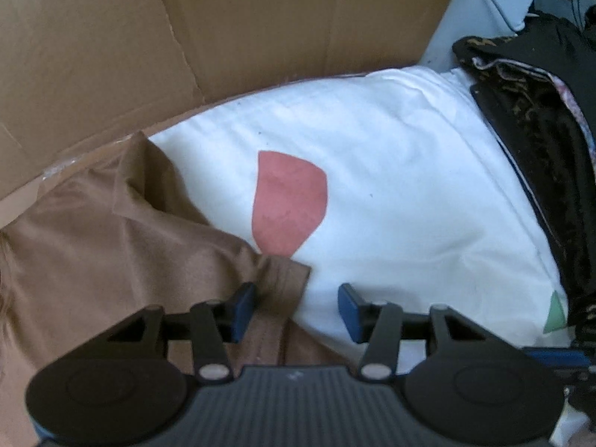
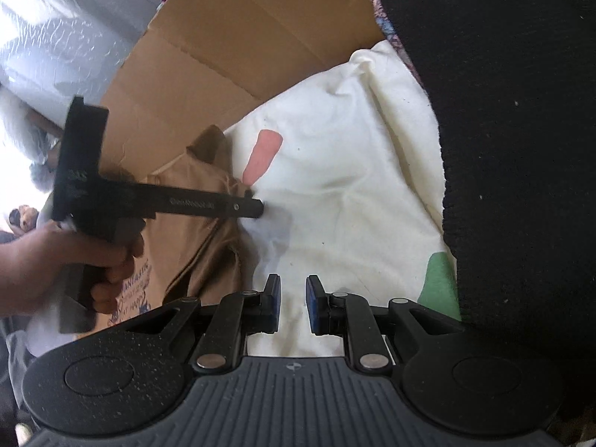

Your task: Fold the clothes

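A brown garment (image 1: 123, 238) lies crumpled on a white sheet (image 1: 391, 186) that bears a pink patch (image 1: 288, 201). My left gripper (image 1: 297, 312) points steeply down over the garment's right edge. It is open: a strip of brown cloth lies between the blue pads (image 1: 242, 309), which do not press on it. In the right wrist view a hand (image 2: 74, 260) holds the left gripper (image 2: 257, 208), its tip at the edge of the brown garment (image 2: 193, 223). My right gripper (image 2: 293, 303) hovers over the white sheet (image 2: 354, 186), narrowly open with nothing between its pads.
A cardboard wall (image 1: 223, 29) stands behind the sheet. A pile of dark clothes (image 1: 540, 130) lies along the sheet's right side. A black fabric mass (image 2: 514, 149) fills the right of the right wrist view. A green patch (image 2: 439, 283) marks the sheet's near corner.
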Demonstrator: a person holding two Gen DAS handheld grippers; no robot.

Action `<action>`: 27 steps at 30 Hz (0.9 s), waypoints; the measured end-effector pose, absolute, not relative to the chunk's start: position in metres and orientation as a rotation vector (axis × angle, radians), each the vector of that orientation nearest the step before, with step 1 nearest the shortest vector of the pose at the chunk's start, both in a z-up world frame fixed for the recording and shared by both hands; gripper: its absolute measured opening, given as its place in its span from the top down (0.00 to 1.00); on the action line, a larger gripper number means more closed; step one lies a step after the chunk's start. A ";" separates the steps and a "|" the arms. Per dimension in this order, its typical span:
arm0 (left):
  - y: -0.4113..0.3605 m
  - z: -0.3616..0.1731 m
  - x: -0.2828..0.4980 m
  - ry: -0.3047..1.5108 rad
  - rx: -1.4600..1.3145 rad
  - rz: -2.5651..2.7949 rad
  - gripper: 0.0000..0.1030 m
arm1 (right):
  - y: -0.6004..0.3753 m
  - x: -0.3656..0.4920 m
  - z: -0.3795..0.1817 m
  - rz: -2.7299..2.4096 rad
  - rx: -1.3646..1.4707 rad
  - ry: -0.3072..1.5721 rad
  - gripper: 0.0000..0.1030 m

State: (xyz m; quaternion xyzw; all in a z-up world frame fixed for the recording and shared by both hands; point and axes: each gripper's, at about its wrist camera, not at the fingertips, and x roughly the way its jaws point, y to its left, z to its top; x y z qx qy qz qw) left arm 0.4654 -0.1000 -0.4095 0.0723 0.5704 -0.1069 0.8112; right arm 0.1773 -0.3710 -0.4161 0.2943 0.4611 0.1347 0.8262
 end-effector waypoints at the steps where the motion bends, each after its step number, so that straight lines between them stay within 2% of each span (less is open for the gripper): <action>1: -0.099 -0.410 0.466 1.218 0.145 -0.227 0.50 | -0.371 0.177 -0.416 0.284 0.627 0.981 0.85; 3: -0.095 -0.410 0.467 1.217 0.122 -0.219 0.53 | -0.371 0.175 -0.415 0.280 0.627 0.983 0.85; 5: -0.089 -0.408 0.469 1.215 0.106 -0.202 0.75 | -0.371 0.172 -0.413 0.275 0.633 0.984 0.85; 8: -0.077 -0.405 0.474 1.231 0.068 -0.188 0.90 | -0.371 0.169 -0.409 0.271 0.633 0.986 0.85; 27: 0.010 -0.343 0.449 1.138 -0.126 -0.122 0.91 | -0.350 0.199 -0.385 0.286 0.538 0.981 0.85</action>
